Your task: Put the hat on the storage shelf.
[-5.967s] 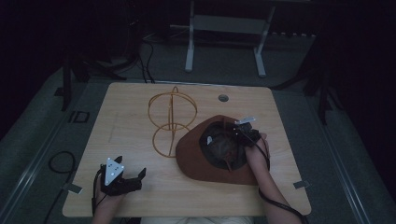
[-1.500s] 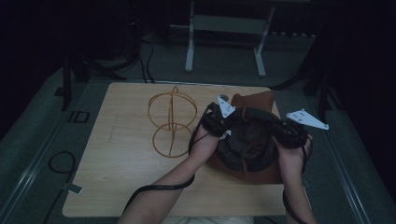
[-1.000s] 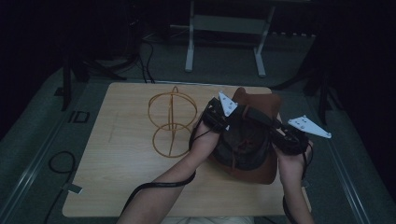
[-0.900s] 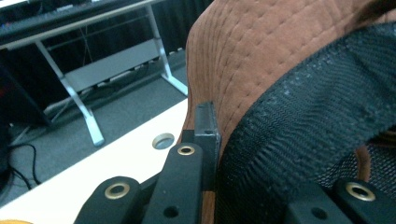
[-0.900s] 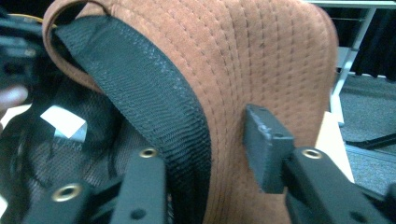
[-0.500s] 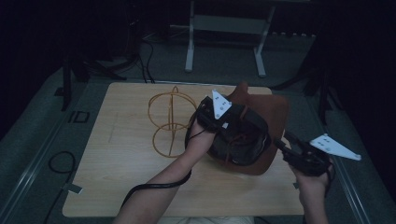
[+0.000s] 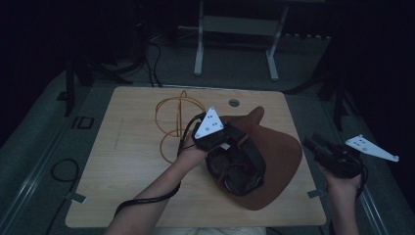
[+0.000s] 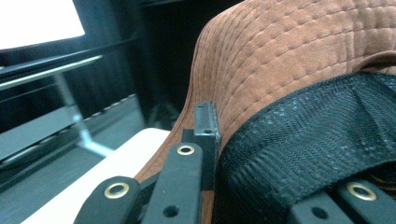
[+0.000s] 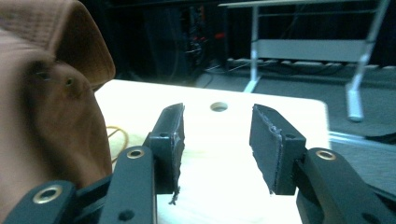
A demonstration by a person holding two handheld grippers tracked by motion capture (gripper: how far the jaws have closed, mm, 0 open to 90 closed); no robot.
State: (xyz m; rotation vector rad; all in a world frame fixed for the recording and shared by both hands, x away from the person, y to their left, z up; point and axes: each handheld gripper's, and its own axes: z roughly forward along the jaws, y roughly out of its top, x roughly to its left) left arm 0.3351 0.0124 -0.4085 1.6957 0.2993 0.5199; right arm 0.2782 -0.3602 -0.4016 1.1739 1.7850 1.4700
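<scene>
Hat sat tilted right of desk centre, left tool clamped on brim seam; right tool apart, empty, jaws just opened. Soft, floppy, light; best gripped at brim.

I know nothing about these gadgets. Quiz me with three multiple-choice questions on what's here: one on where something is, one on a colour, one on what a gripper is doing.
1. Where is the wire stand?
A. left of the hat
B. right of the hat
C. on the floor

2. What colour is the hat?
A. blue
B. brown
C. white

3. What is the right gripper doing?
A. clamping the hat
C. holding the stand
B. open, holding nothing

Answers: 1 A, the high view shows it on the table left of the hat. 2 B, its brim is brown. 3 B, its jaws stand apart over bare table; the left gripper grips the hat.
</scene>
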